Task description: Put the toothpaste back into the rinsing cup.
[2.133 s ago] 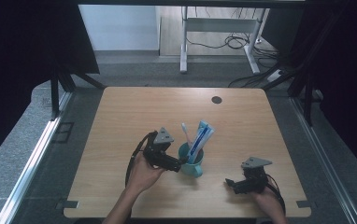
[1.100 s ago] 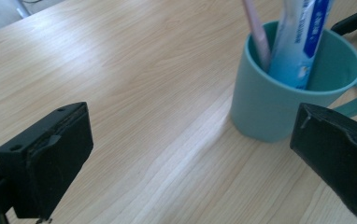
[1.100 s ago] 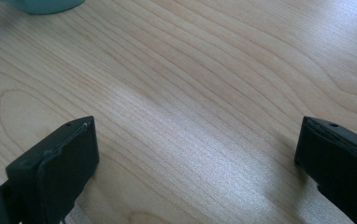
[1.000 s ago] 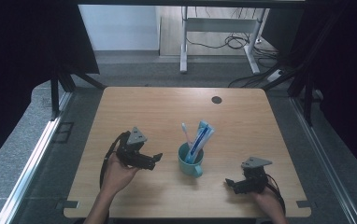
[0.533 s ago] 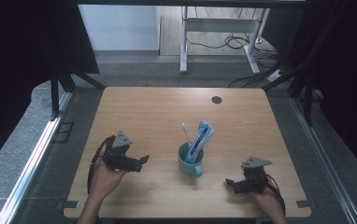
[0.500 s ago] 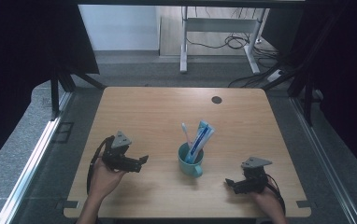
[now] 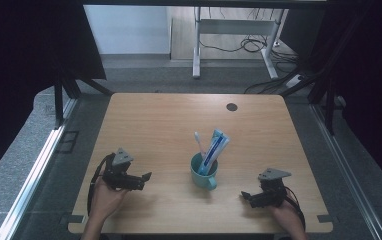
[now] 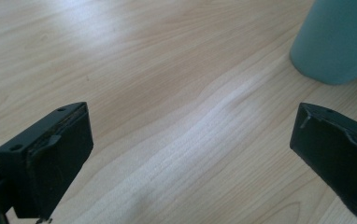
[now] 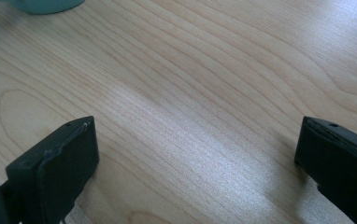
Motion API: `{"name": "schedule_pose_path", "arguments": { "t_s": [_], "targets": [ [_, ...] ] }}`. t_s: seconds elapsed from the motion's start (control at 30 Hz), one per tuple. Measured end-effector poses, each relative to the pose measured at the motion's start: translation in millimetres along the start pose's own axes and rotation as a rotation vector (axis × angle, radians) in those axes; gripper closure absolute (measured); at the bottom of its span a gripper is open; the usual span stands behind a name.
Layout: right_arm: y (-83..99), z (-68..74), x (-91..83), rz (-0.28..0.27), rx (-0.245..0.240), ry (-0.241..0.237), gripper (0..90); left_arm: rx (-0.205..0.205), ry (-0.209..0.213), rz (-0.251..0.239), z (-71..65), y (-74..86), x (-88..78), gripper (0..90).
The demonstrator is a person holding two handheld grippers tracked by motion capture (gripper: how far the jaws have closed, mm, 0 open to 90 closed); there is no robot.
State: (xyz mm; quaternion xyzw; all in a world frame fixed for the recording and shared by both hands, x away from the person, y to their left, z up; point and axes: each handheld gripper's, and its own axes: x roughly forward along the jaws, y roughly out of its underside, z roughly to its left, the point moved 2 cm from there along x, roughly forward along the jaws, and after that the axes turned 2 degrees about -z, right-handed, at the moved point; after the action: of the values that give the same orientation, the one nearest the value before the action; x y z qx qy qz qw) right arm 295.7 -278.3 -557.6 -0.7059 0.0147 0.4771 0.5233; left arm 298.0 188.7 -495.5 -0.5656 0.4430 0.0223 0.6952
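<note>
The left gripper sits low over the table at the near left, its 2 jaws spread wide with nothing but bare wood between them. In the left gripper view the teal mug stands ahead of the fingertips and off toward the right-hand jaw, well apart from both.

From the high view, the mug stands upright about midway between the 2 grippers, holding a white toothbrush and a blue-and-white toothpaste tube that lean out of its mouth.

The right gripper rests at the near right, jaws also parted wide and empty; in its own view the mug's base lies far ahead, beyond the left-hand jaw.

I'd judge the work done and both hands parked. To finish well, keep the jaws open and both grippers low and clear of the mug so the leaning tube is not knocked.
</note>
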Motion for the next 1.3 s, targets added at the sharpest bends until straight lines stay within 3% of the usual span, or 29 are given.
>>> {"name": "schedule_pose_path", "arguments": {
  "t_s": [0.6, 1.3],
  "targets": [
    [0.0, 0.0, 0.0, 0.0, 0.0, 0.0, 0.0, -0.025, -0.013, 0.034, -2.1, 33.0, 17.3, 0.0],
    [0.0, 0.0, 0.0, 0.0, 0.0, 0.0, 0.0, 0.003, -0.006, 0.113, -15.6, 52.2, 40.1, 0.0]
  ]
}}
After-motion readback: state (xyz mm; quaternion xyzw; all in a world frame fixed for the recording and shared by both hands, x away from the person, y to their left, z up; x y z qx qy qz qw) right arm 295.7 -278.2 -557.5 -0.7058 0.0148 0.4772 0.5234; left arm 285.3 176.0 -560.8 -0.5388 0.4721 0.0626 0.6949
